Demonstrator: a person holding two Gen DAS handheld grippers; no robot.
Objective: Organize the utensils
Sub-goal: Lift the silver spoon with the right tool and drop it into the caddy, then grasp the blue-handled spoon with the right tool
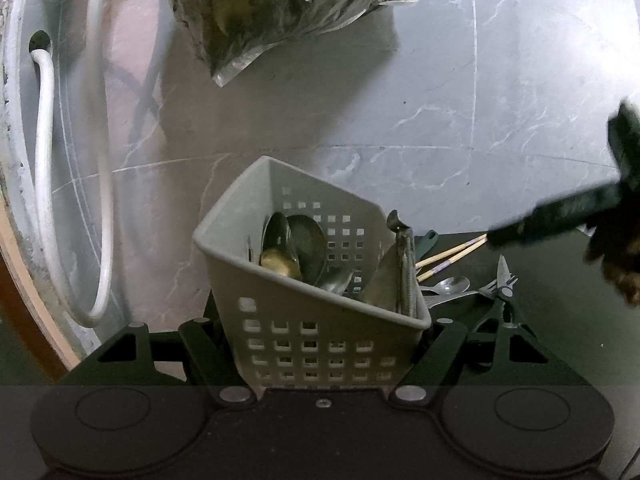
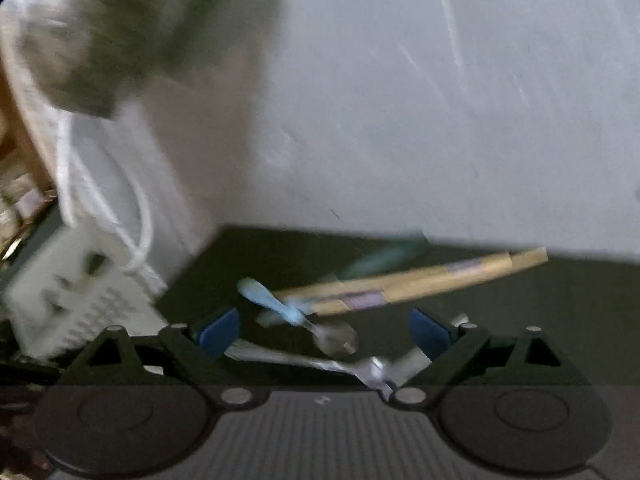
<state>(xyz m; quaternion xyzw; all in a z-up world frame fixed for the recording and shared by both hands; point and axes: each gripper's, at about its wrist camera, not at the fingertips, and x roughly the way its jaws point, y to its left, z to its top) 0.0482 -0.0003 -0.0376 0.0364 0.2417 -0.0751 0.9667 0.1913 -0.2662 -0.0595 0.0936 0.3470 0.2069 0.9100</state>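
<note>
- The right tool gapes wide and empty, low over the loose utensils on the dark counter.
- The spoon lies straight ahead between its fingers, blue handle pointing up-left, bowl nearest.
- The chopsticks run crosswise just beyond.
- The left tool clamps the tilted basket, left of the pile.

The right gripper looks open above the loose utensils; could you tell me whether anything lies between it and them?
Nothing visible does: the right gripper hangs open directly over the spoon and chopsticks on the dark mat, though the view is blurred.
</note>
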